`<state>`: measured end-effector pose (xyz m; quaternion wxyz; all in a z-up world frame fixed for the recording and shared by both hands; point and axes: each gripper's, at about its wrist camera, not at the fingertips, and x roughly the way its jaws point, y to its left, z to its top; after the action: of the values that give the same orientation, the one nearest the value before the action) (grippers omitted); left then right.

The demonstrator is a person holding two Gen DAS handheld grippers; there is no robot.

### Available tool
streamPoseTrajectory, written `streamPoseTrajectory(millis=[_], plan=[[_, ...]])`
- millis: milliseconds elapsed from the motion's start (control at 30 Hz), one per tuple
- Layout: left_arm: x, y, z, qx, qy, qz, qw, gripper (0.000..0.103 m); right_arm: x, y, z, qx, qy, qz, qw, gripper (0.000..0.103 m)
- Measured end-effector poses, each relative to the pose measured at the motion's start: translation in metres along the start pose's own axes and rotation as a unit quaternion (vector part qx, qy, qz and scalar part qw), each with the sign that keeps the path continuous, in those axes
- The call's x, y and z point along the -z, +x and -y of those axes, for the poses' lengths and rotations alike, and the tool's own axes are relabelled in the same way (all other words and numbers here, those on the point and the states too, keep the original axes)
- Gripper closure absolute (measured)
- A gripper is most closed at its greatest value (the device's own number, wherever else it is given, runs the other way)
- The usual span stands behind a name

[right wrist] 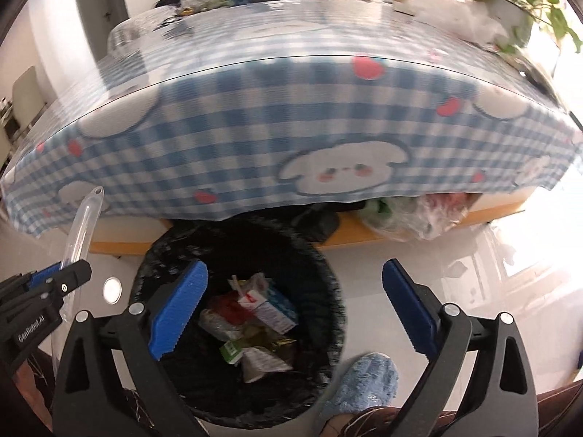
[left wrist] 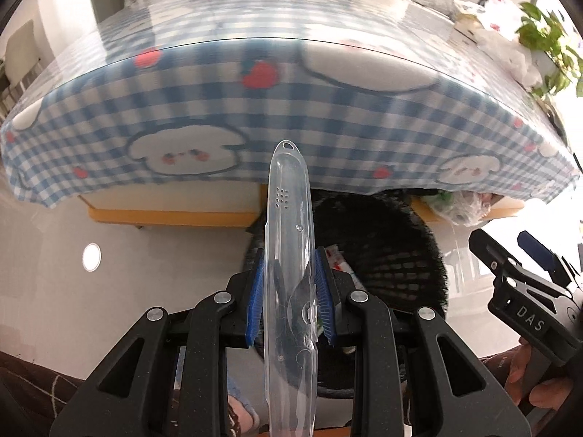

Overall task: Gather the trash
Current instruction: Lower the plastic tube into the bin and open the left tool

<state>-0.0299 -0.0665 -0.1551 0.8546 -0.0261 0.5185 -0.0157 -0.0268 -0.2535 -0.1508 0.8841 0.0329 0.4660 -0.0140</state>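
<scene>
Over the bin (right wrist: 237, 331), beside the tablecloth's (left wrist: 291, 116) hanging edge, we have the left gripper (left wrist: 289, 302) clamped on a clear plastic case (left wrist: 289, 255), long axis running straight out past the fingertips and up. The bin mouth sits below and slightly right of that gripper, so we judge a short shift right, then release. The right gripper (right wrist: 295, 306) is wide open, nothing between the pads, hanging directly above the bin. The right wrist view shows the bin's contents (cartons, wrappers); the left view has them mostly blocked by the case and shows only the dark rim.
</scene>
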Motion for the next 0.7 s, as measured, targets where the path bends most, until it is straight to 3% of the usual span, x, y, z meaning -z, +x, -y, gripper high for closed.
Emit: streamPoseTrajectory(millis=[700], plan=[[-0.004,0.033,0.093,0.033,0.08,-0.017,0.9961,0.078,0.006,-0.009,0.092,0.081,0.081,-0.012,0.993,0.01]])
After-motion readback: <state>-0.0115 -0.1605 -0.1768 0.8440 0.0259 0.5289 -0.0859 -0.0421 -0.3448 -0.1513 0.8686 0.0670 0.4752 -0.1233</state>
